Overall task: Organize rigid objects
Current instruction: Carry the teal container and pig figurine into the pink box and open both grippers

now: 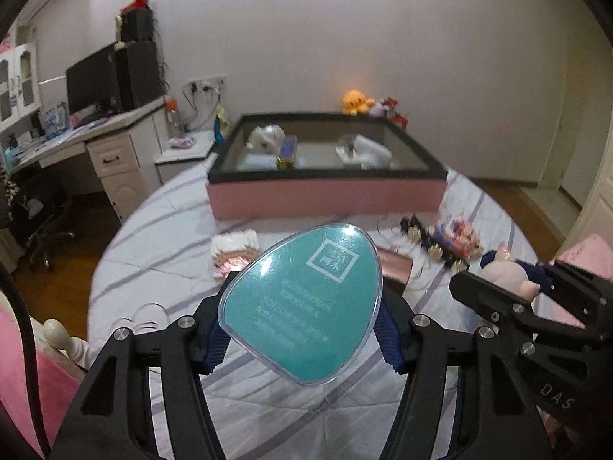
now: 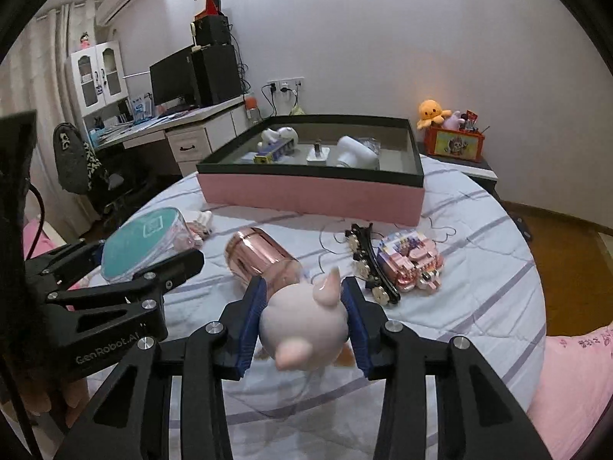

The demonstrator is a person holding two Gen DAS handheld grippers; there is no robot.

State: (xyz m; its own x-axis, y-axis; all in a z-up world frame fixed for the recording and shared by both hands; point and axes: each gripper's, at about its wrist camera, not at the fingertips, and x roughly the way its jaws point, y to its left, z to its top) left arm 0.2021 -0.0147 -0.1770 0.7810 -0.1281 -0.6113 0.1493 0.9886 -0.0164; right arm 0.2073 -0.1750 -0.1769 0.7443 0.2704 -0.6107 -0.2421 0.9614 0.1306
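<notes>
Nearest, the left claw (image 1: 300,339) is partly closed on a teal egg-shaped case (image 1: 302,303), pads pressing its two sides, the narrow end pointing ahead and up. Beside it the right claw (image 2: 304,320) is closed narrower on a pink pig figure (image 2: 306,320), one blue pad at each flank, the figure clear of the bed (image 2: 479,306). Below lie a rose-gold cylinder (image 2: 260,260), a black hair clip (image 2: 373,268) and a block model (image 2: 410,260). Straight ahead of both claws sits the pink box (image 2: 314,191), long side facing them, already holding a few things; both claws look about equally near it.
</notes>
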